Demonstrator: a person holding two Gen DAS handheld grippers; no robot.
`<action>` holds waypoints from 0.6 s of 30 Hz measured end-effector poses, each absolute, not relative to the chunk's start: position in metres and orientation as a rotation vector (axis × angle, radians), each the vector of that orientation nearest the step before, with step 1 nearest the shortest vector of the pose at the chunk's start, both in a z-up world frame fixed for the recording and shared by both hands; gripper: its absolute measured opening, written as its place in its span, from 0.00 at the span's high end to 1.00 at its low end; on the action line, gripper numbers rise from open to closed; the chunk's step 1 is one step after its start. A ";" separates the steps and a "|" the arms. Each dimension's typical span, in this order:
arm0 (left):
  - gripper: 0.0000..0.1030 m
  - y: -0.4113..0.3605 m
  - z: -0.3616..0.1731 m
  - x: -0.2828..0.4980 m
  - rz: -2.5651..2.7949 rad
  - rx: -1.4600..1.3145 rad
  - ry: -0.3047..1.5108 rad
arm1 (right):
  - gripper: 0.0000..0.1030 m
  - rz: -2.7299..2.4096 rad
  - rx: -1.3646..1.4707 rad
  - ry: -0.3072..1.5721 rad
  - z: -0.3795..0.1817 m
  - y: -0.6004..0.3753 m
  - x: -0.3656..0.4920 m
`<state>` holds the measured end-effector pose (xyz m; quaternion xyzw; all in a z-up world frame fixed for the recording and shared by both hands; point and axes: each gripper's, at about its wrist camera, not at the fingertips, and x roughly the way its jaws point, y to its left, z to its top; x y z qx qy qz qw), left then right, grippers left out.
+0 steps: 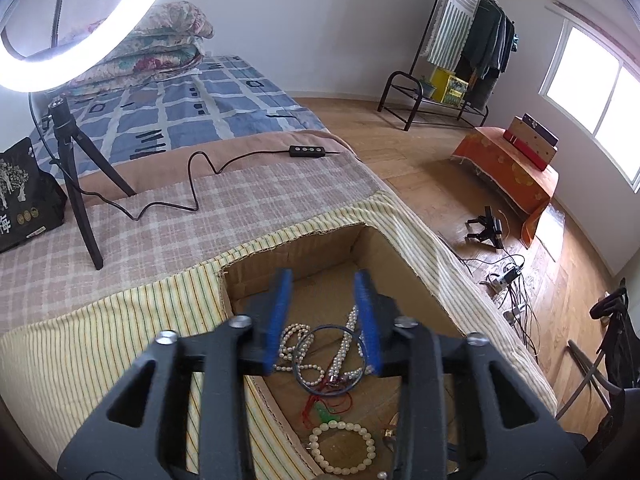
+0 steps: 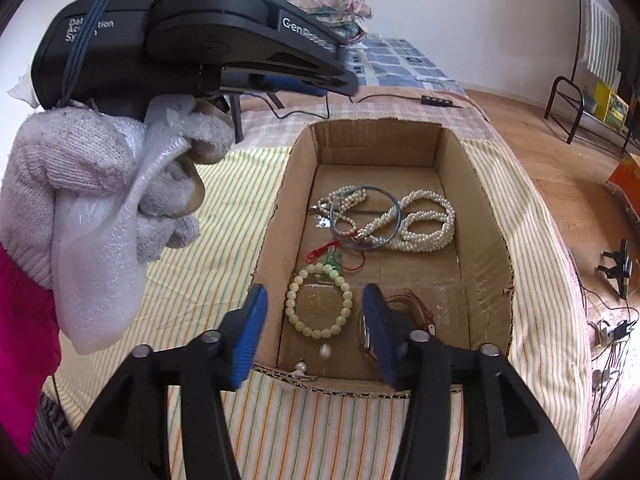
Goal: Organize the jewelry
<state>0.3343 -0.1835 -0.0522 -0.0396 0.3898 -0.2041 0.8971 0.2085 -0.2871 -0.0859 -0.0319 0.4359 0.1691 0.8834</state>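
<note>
We judge the task nearly done: all jewelry we see lies in the cardboard box [image 2: 452, 168]. Left claw [image 1: 324, 312] is apart and empty, pearl necklace [image 2: 428, 220] below it; right claw [image 2: 316, 332] also apart, w/ bead bracelet [image 2: 320, 300] just ahead. Maybe untangling is left.

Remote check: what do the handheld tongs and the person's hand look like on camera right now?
Both tongs, left and right, have black linkage arms with silver pivot bolts and blue ribbed pads. The left unit's black housing carries white lettering and a blue cord loop. The left hand wears a white knit glove; the sleeve is magenta.
</note>
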 end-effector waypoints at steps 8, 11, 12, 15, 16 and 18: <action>0.36 -0.182 -0.045 0.330 -0.396 -0.071 0.792 | 0.30 0.299 -0.113 0.881 -0.079 -0.285 0.206; 0.35 -0.179 -0.041 0.327 -0.389 -0.067 0.781 | 0.29 0.287 -0.114 0.878 -0.077 -0.284 0.206; 0.35 -0.178 -0.039 0.326 -0.384 -0.062 0.777 | 0.29 0.282 -0.116 0.876 -0.076 -0.283 0.205; 0.33 -0.174 -0.033 0.322 -0.371 -0.045 0.763 | 0.29 0.261 -0.130 0.865 -0.071 -0.281 0.204; 0.32 -0.170 -0.030 0.320 -0.366 -0.047 0.759 | 0.29 0.252 -0.134 0.862 -0.069 -0.280 0.203; 0.31 -0.163 -0.025 0.317 -0.356 -0.052 0.752 | 0.28 0.240 -0.139 0.855 -0.066 -0.278 0.202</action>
